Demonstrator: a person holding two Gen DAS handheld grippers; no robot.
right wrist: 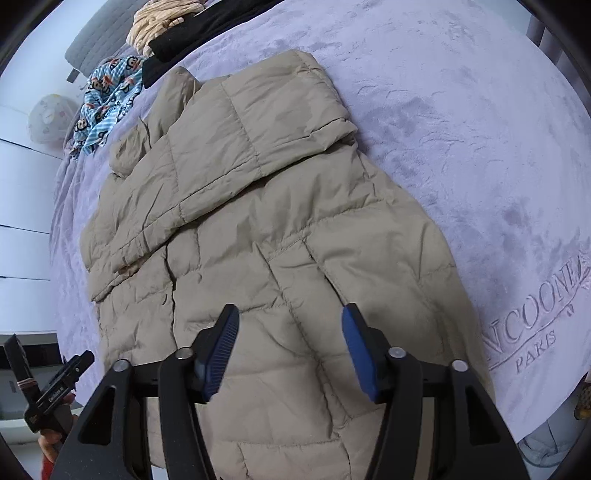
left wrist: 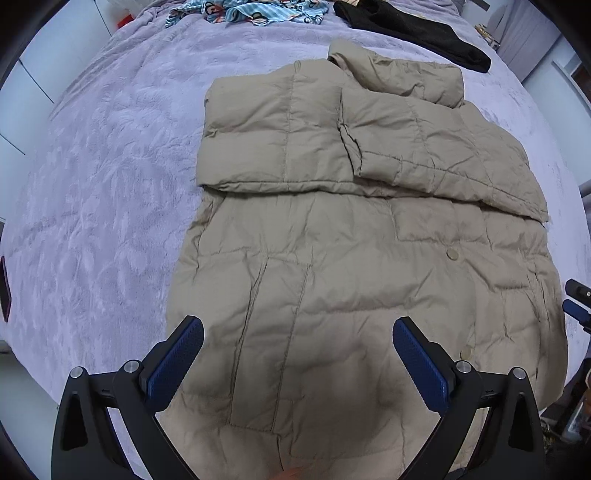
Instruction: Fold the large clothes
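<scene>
A beige quilted puffer jacket (left wrist: 351,258) lies flat on a lilac plush bedspread (left wrist: 103,192), both sleeves folded across its chest. It also shows in the right wrist view (right wrist: 280,229). My left gripper (left wrist: 297,332) is open and empty, hovering over the jacket's lower part near the hem. My right gripper (right wrist: 290,317) is open and empty, above the lower part of the jacket near a pocket slit. Part of the right gripper (left wrist: 576,302) shows at the right edge of the left wrist view.
A blue patterned garment (left wrist: 243,11) and a black garment (left wrist: 417,26) lie at the far end of the bed. A cream garment (right wrist: 162,22) lies beside them. Embroidered lettering (right wrist: 539,317) marks the bedspread right of the jacket. White cabinets stand at the left.
</scene>
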